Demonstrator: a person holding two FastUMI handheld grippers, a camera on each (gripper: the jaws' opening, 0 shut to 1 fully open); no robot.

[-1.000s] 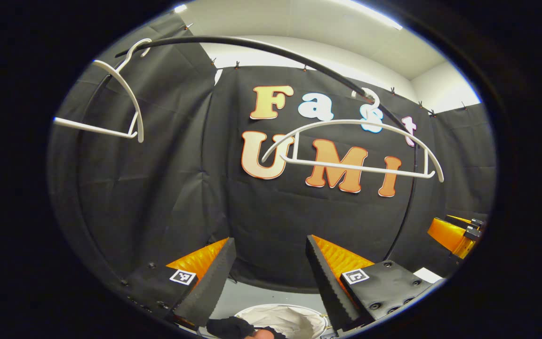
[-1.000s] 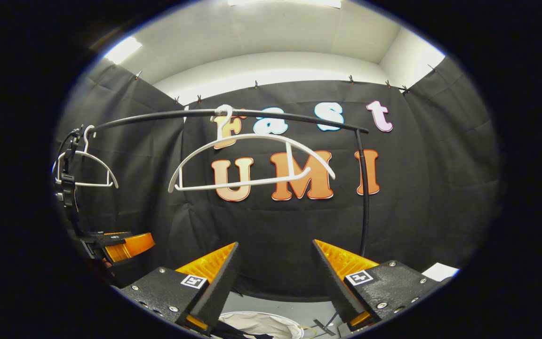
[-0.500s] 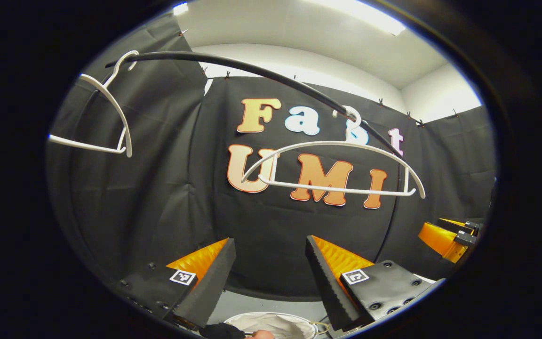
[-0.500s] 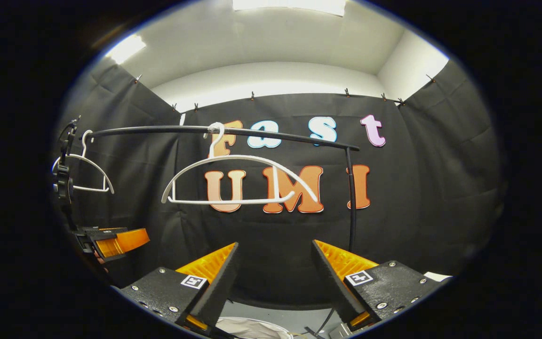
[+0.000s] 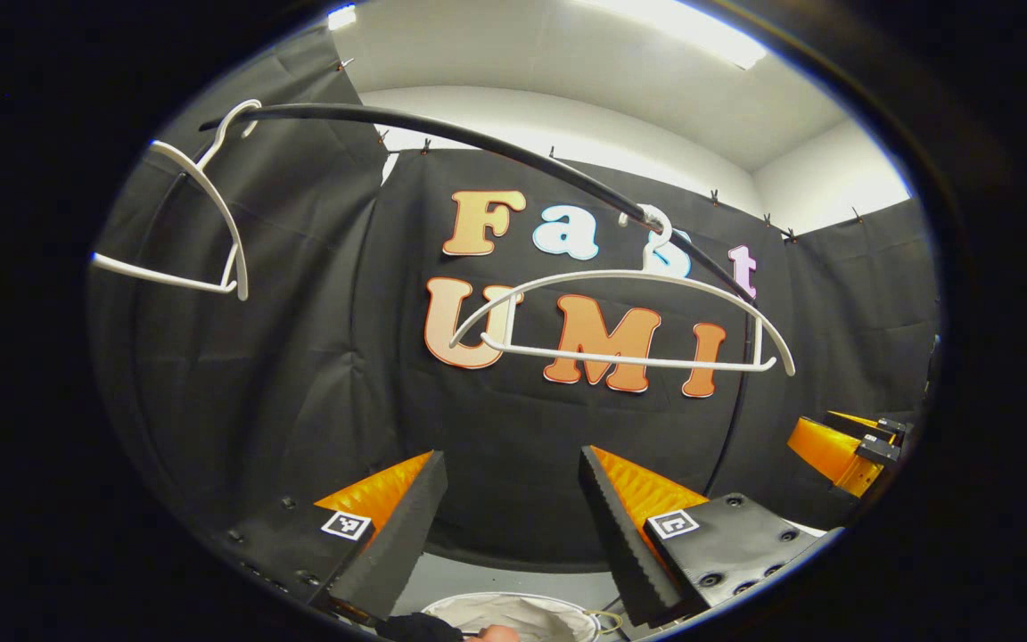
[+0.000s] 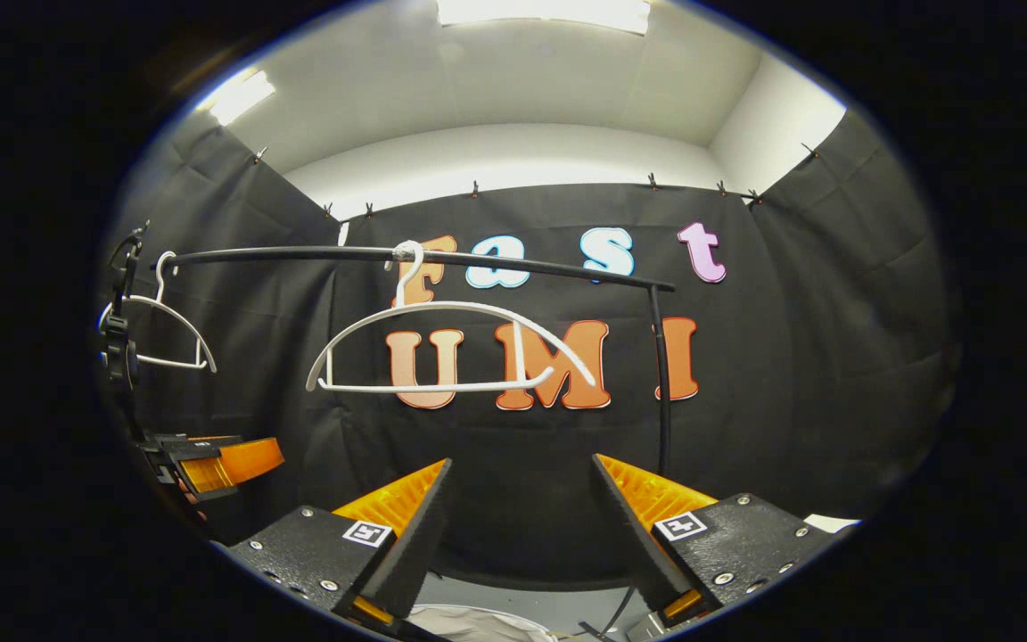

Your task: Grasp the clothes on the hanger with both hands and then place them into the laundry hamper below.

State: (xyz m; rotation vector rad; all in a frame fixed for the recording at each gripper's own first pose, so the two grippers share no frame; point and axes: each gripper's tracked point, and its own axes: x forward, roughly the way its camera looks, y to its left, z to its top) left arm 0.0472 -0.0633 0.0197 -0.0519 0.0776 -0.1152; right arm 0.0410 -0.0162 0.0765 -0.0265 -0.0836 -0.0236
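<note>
Laundry hamper (image 5: 513, 613) shows as a pale rim cut off at the bottom edge, below the left hand-held gripper (image 5: 513, 526); a dark garment (image 5: 420, 627) at its rim is barely visible. Both white hangers (image 6: 442, 352) on the black rail (image 6: 513, 260) hang bare. The right hand-held gripper (image 6: 521, 526) and the left one gape wide, holding nothing.

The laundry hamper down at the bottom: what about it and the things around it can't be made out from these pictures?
- Laundry hamper: left gripper view, cut off by the lower edge and partly behind the left gripper; its depth and contents stay unseen.
- Hamper in right gripper view: a pale sliver behind the right gripper.
- Clothes: both hangers hang bare; whether the garment lies in the hamper cannot be told.
</note>
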